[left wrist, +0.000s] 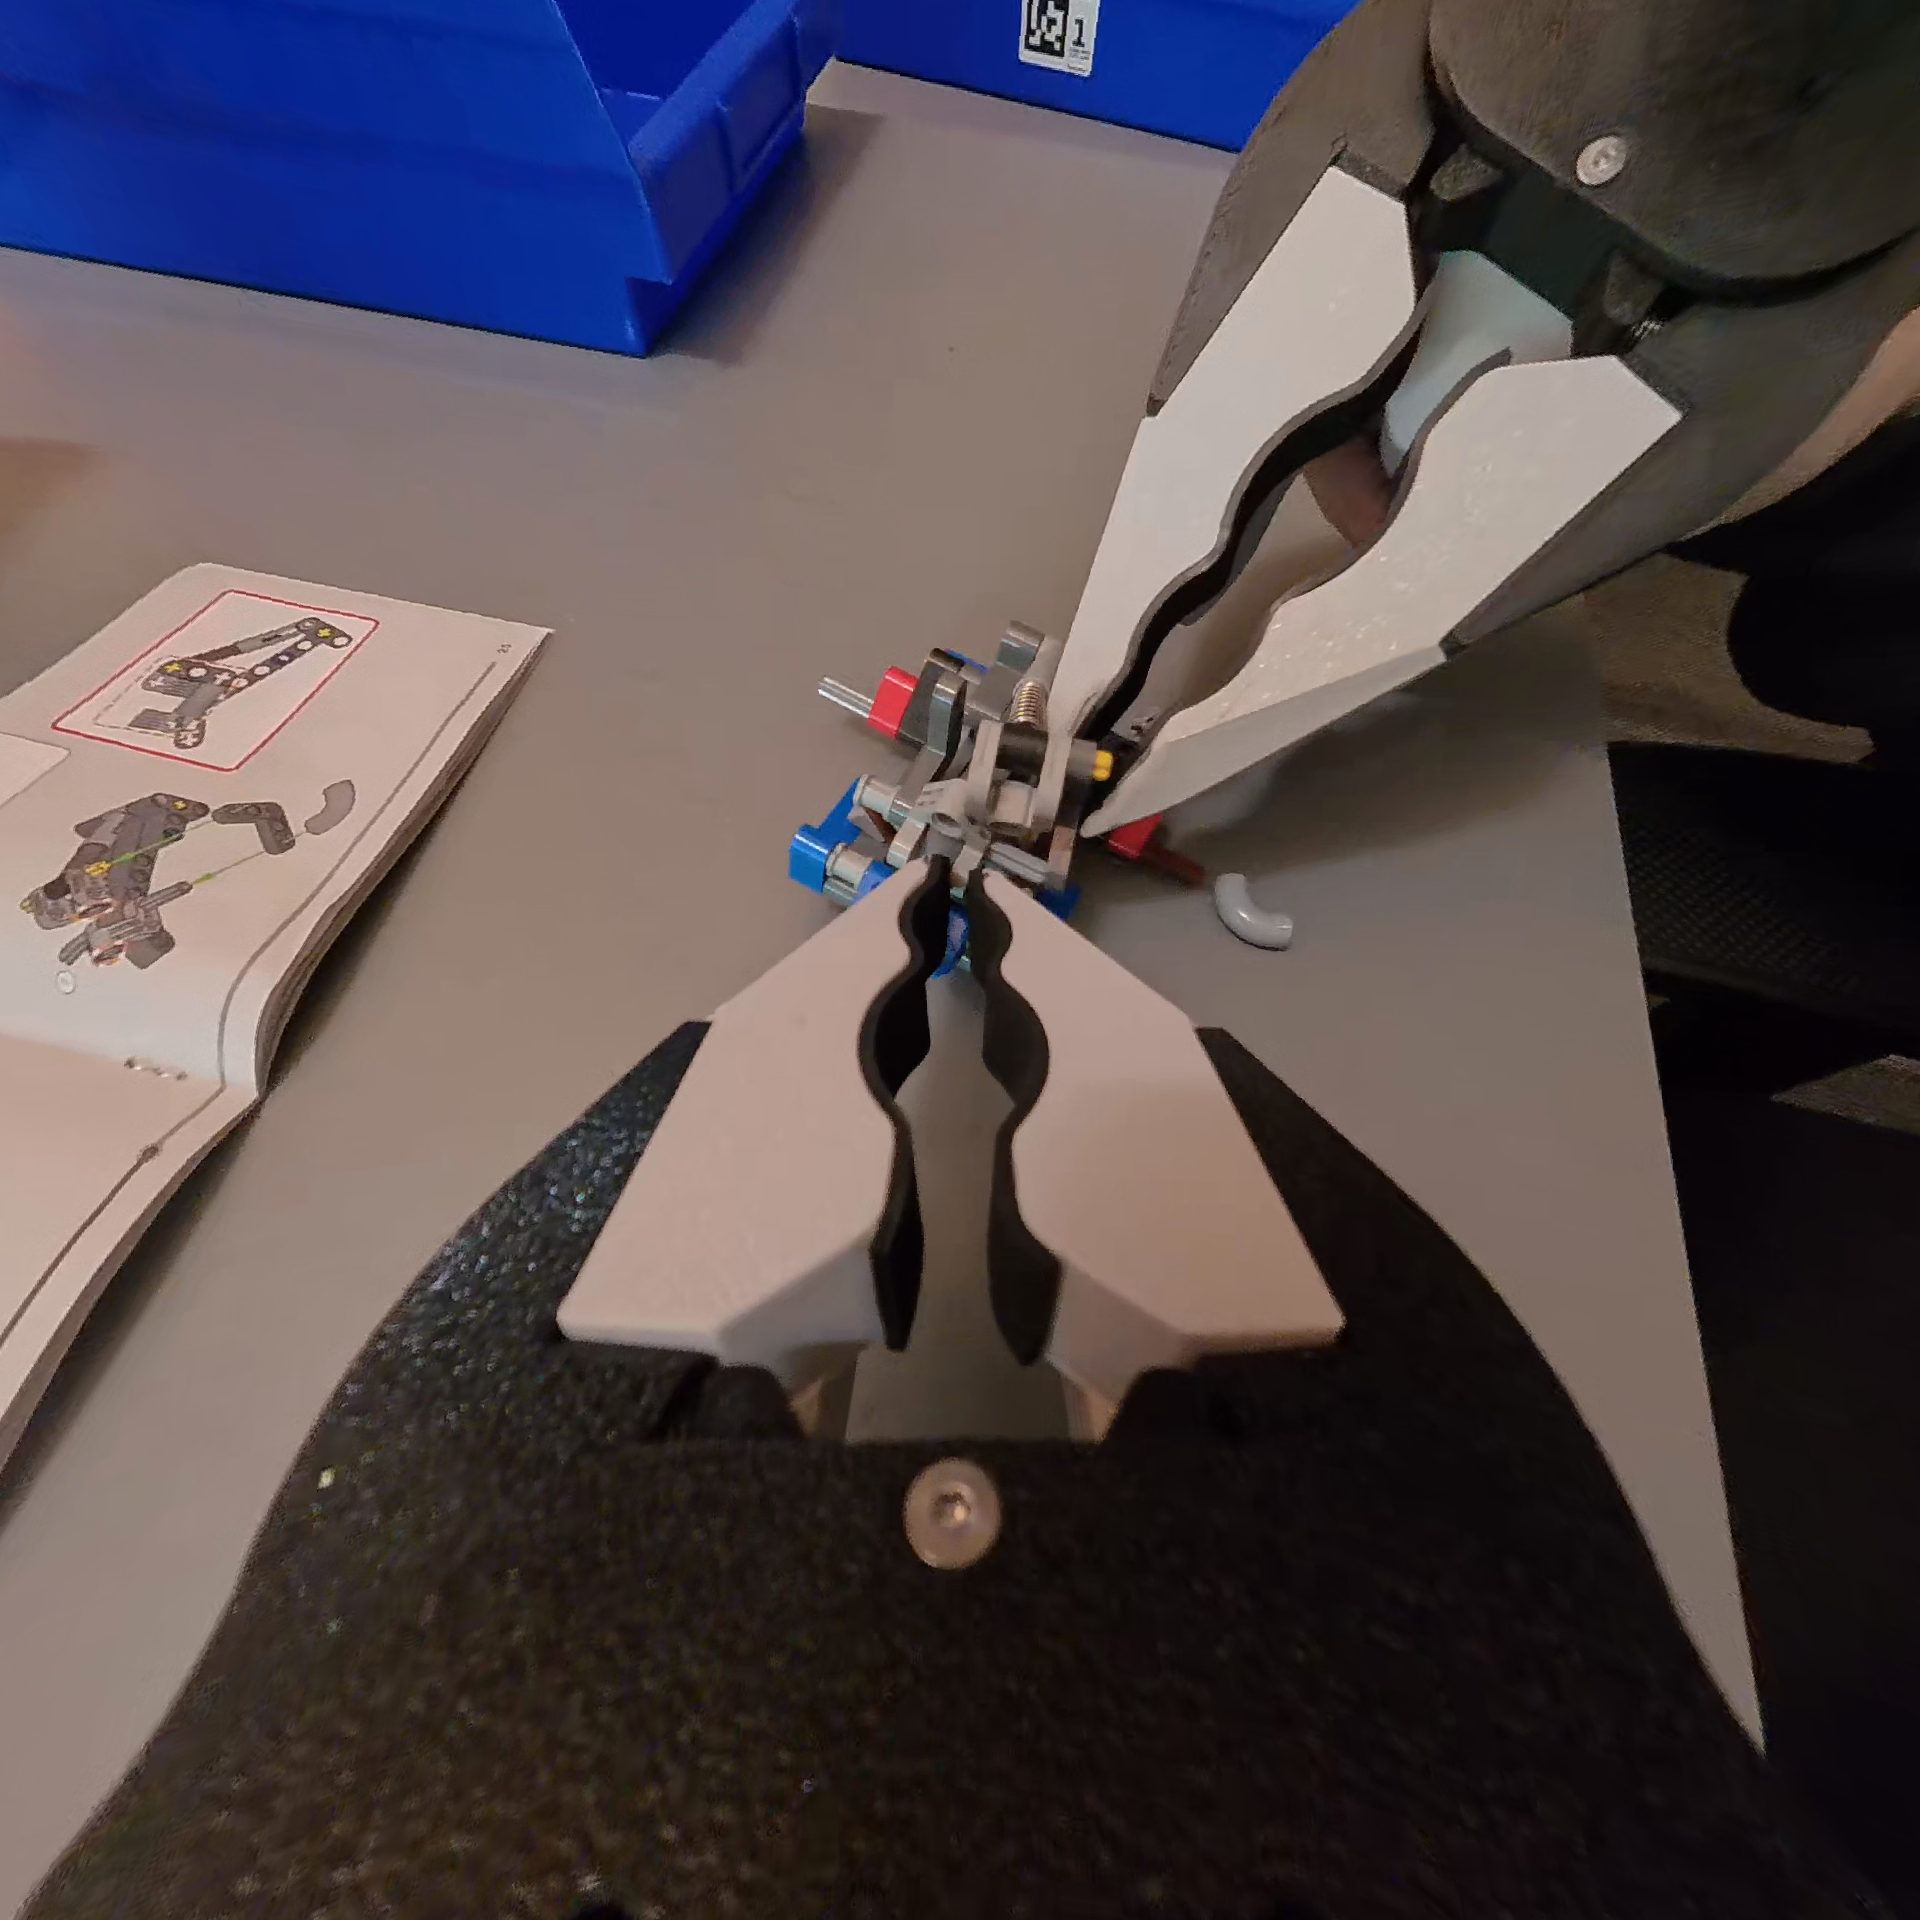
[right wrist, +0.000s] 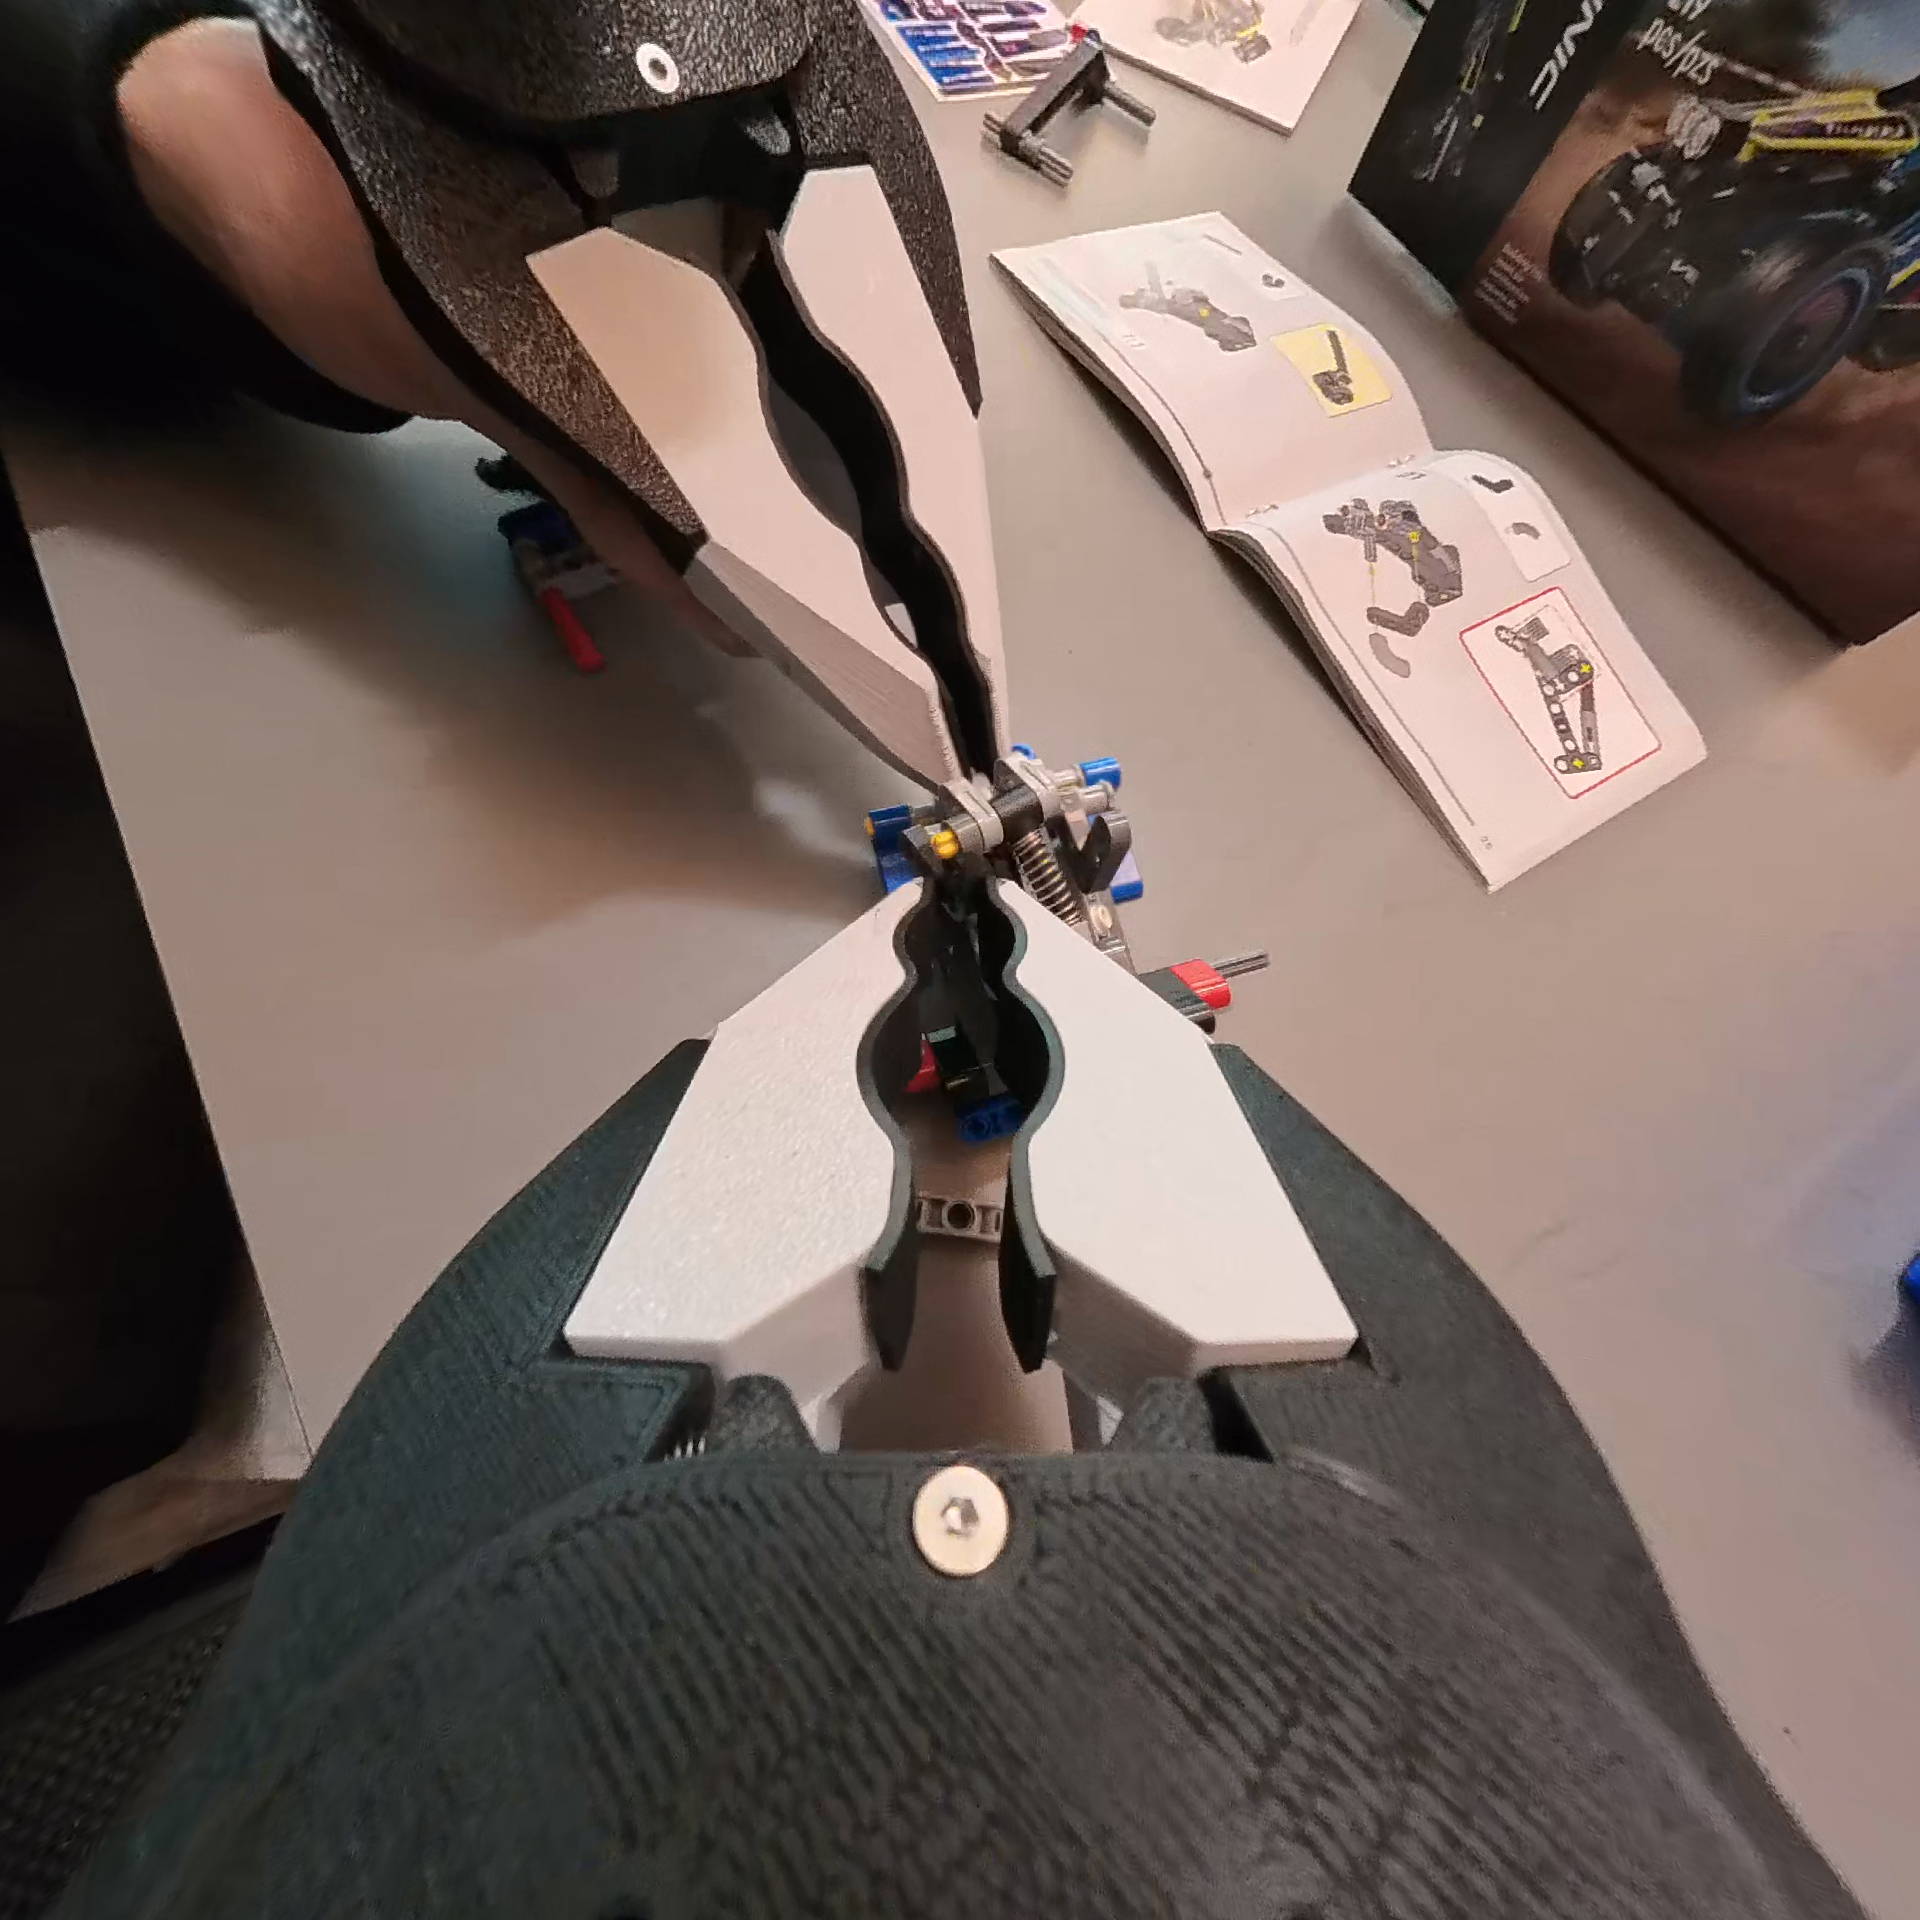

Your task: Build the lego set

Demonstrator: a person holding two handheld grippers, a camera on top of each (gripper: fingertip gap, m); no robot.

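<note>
Both grippers meet on one small brick assembly (left wrist: 966,790) that stands on the grey table (left wrist: 623,468), well in from its edges. The left gripper (left wrist: 954,875) has its jaws nearly together, pinching a thin grey part at the near side of the assembly. The right gripper (right wrist: 961,899) has its jaws almost closed on a narrow black part of the same assembly, just below the yellow pin (right wrist: 943,842) and beside the spring (right wrist: 1039,868). A loose curved grey piece (left wrist: 1252,914) lies on the table just beside the assembly, and an open booklet (left wrist: 208,831) lies toward one side; blue bins (left wrist: 416,156) stand along the far edge. Risk, as judged from this position: both holds are at the fingertips on slim parts, so opposing pull or twist could pop a pin joint apart, release the spring, or let the assembly slip and tip onto the table. A sideways sweep could also knock the curved piece away.
</note>
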